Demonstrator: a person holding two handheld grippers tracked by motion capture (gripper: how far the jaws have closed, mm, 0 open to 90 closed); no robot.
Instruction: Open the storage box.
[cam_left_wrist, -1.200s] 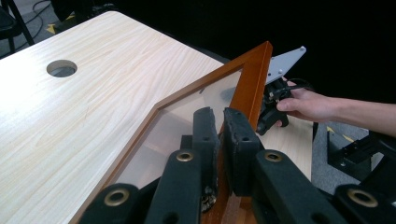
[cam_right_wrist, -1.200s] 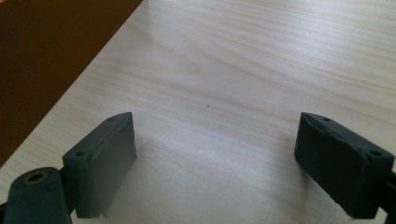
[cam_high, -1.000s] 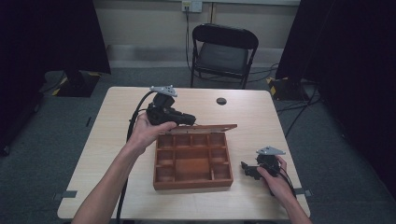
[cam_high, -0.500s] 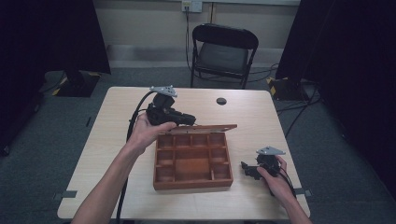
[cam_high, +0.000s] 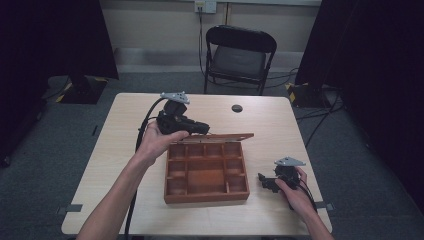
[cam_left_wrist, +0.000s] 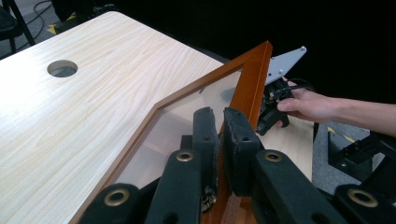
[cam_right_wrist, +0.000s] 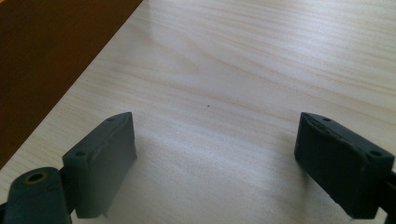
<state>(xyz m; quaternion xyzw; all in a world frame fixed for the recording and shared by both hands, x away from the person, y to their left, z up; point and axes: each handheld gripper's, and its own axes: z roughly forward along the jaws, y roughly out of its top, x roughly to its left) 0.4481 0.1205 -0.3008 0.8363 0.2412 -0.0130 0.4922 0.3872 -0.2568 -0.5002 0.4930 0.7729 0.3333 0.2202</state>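
Note:
A brown wooden box (cam_high: 207, 196) with several empty compartments sits open on the table's middle. Its lid (cam_high: 220, 136), a wooden frame (cam_left_wrist: 254, 74) around a clear pane, stands raised along the box's far edge. My left gripper (cam_high: 202, 128) is shut on that lid's left end, with the frame pinched between both pads (cam_left_wrist: 219, 123). To the right of the box my right gripper (cam_high: 261, 179) rests low on the table, jaws wide open and pointing toward the box, with bare tabletop between them (cam_right_wrist: 215, 140). The box's side (cam_right_wrist: 46, 56) fills the upper left of the right gripper view.
The light wooden table (cam_high: 280, 130) has a round cable hole (cam_high: 237, 108) near its far edge. A black folding chair (cam_high: 239, 52) stands behind the table. Dark curtains hang on both sides, and cables lie on the floor at right.

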